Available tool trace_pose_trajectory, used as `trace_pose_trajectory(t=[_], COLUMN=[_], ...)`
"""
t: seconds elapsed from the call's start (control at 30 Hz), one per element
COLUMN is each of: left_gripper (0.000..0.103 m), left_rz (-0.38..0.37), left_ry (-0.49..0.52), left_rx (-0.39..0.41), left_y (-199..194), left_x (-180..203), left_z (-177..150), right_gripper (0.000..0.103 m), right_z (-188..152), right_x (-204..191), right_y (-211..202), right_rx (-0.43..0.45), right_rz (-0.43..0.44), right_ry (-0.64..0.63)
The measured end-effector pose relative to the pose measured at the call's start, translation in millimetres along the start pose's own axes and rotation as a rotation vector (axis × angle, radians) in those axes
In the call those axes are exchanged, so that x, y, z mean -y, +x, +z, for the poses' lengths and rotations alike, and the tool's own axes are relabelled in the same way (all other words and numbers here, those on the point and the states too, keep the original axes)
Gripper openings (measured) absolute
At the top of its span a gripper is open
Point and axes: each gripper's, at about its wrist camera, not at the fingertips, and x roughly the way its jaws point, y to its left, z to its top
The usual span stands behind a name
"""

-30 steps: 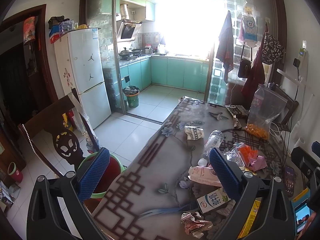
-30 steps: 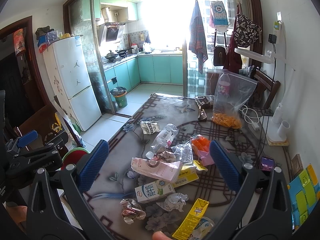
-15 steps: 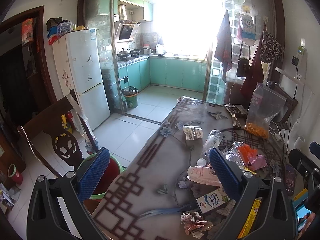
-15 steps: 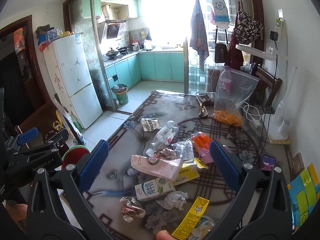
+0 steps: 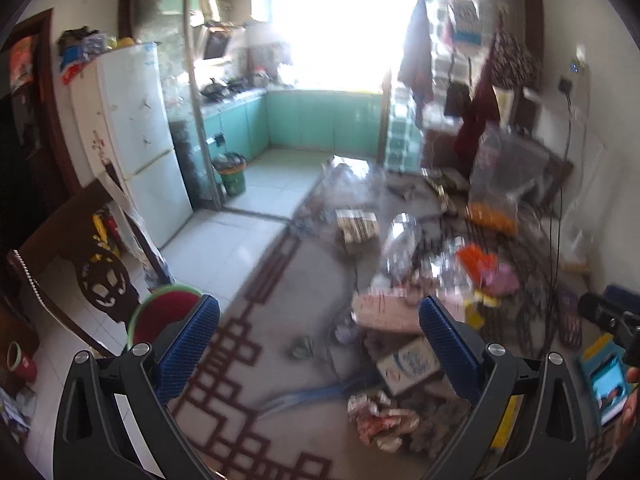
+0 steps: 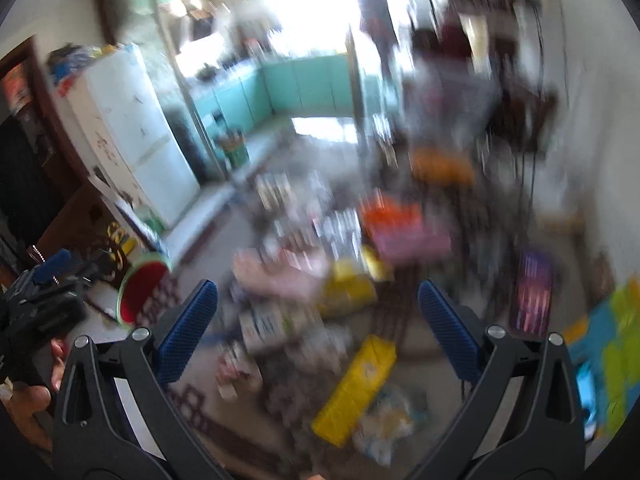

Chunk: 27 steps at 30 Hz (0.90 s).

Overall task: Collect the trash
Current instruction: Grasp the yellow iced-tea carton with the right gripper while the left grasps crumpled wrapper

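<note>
Trash lies scattered on a patterned table (image 5: 280, 292): a pink wrapper (image 5: 384, 308), a white milk carton (image 5: 408, 364), a crumpled foil wrapper (image 5: 380, 420), a clear plastic bottle (image 5: 400, 240) and an orange bag (image 5: 476, 258). My left gripper (image 5: 320, 344) is open and empty above the table's near edge. My right gripper (image 6: 318, 332) is open and empty above the pile; its view is heavily blurred. There I see the pink wrapper (image 6: 280, 272), the milk carton (image 6: 276, 320) and a yellow carton (image 6: 356, 388).
A red bin with a green rim (image 5: 160, 312) stands on the floor left of the table, beside a dark wooden chair (image 5: 68, 256). A white fridge (image 5: 140, 140) stands at the left. A phone (image 6: 532, 296) and cables lie at the table's right.
Both grippers have moved forward and down toward the trash pile; the right one moves fast and its view has blurred. Both stay open.
</note>
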Motion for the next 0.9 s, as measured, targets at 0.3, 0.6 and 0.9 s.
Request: trace_pose_trajectory(t=[0.3,0.6,0.9], left_gripper=[0.095,0.095,0.095], left_rz=[-0.073,-0.126,-0.212], left_ry=[0.022,0.084,0.104], left_rx=[-0.162,-0.31,-0.439], left_y=[56,84,134], left_x=[6,10,36], left_z=[-54,-90,-112], right_gripper=[0.098,0.034,0.034], right_z=[-101,-114,-76], right_x=[45,19,15], right_y=[93,144,95], right_rx=[-0.301,-0.412,-0.224], right_rz=[-0.055,-0.151,-0.088], right_ry=[0.205,0.062,0.058])
